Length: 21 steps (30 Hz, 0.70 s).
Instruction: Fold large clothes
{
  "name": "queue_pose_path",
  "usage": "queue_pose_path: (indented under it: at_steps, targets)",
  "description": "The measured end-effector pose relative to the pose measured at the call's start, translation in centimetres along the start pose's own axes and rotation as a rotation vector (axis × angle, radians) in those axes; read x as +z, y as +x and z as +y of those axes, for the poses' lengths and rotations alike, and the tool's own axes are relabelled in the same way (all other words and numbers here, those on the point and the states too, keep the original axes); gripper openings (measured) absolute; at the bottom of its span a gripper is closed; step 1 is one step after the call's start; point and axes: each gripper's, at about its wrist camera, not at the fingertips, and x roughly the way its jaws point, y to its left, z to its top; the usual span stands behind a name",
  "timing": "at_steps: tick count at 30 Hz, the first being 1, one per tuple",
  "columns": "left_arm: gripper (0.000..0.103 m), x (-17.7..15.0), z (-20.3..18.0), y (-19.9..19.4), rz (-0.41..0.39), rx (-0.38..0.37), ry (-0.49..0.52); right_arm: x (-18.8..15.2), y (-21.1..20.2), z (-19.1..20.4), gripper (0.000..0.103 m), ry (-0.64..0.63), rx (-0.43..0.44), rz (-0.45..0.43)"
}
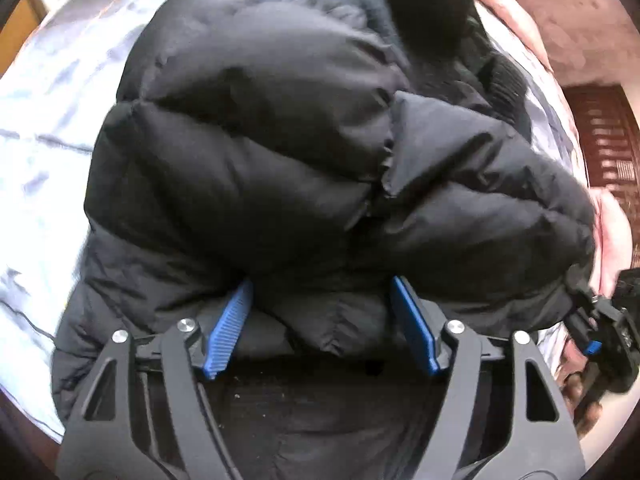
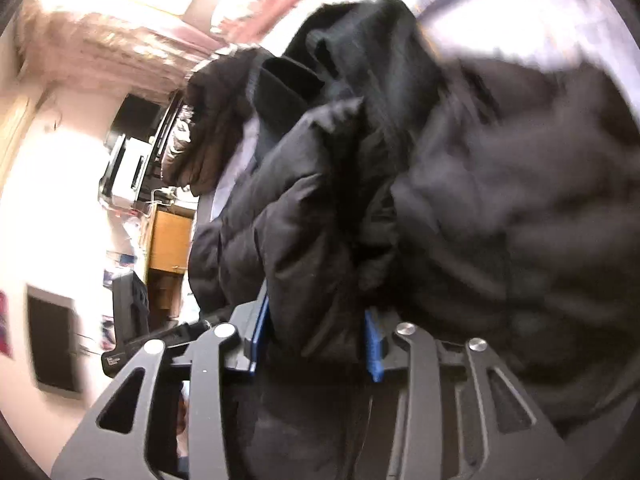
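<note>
A black puffer jacket (image 1: 260, 152) lies bunched on a pale blue bed sheet (image 1: 36, 128), its dark knit collar (image 1: 424, 20) at the far end. My left gripper (image 1: 320, 292) stands at the jacket's near hem, its blue-padded fingers (image 1: 228, 328) spread wide with a thick fold of jacket between them. My right gripper (image 2: 316, 308) is closed around a thick fold of the jacket (image 2: 500, 220), lifted and tilted. The right gripper also shows at the right edge of the left wrist view (image 1: 588, 320), at the jacket's sleeve end. The right wrist view is blurred.
A pink blanket (image 1: 576, 32) lies beyond the jacket at the far right. A dark wooden slatted piece (image 1: 608, 140) stands at the right. In the right wrist view a wooden cabinet (image 2: 172, 236) and a bright wall (image 2: 52, 200) are at the left.
</note>
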Motion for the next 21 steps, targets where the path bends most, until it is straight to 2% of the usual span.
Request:
queue_pose_path:
  at_steps: [2, 3, 5, 6, 8, 10, 12, 14, 16, 19, 20, 21]
  targets:
    - [0.073, -0.3, -0.2, -0.2, -0.013, 0.038, 0.018, 0.4, 0.6, 2.3, 0.039, -0.135, -0.123, -0.045]
    - [0.073, -0.2, -0.5, 0.1, -0.022, 0.079, 0.033, 0.6, 1.5, 2.6, 0.039, -0.157, -0.172, -0.04]
    - [0.073, 0.0, -1.2, 1.4, -0.024, 0.11, 0.044, 0.6, 3.8, 1.3, 0.042, -0.111, -0.239, 0.013]
    - [0.073, 0.1, -1.6, 1.9, -0.025, 0.124, 0.057, 0.4, 4.7, 0.2, 0.042, -0.079, -0.254, 0.034]
    - [0.073, 0.1, -2.2, 2.6, -0.036, 0.154, 0.07, 0.2, 5.7, -1.9, 0.042, -0.048, -0.226, 0.042]
    - [0.073, 0.1, -2.5, 2.5, -0.052, 0.171, 0.067, 0.4, 5.9, -2.2, 0.042, -0.041, -0.222, 0.051]
    - [0.074, -0.2, -1.9, 1.3, -0.071, 0.13, 0.022, 0.8, 5.4, -1.7, 0.047, -0.039, -0.218, 0.057]
    - [0.082, -0.5, -1.3, -0.8, -0.097, 0.075, -0.012, 0.9, 3.9, -1.2, 0.056, 0.006, -0.215, 0.055]
    - [0.086, -0.8, -0.6, -3.1, -0.147, 0.054, -0.033, 0.5, 1.1, -0.7, 0.058, 0.004, -0.234, -0.024]
    - [0.087, -0.9, 0.3, -6.1, -0.252, 0.077, -0.043, -0.1, -2.7, 2.2, 0.058, -0.111, -0.279, -0.229]
    - [0.087, -0.8, 0.4, -6.7, -0.275, 0.089, -0.041, -0.2, -3.1, 3.3, 0.058, -0.167, -0.256, -0.26]
    - [0.087, -0.4, 0.4, -6.5, -0.29, 0.11, -0.035, -0.1, -2.9, 4.1, 0.058, -0.213, -0.232, -0.253]
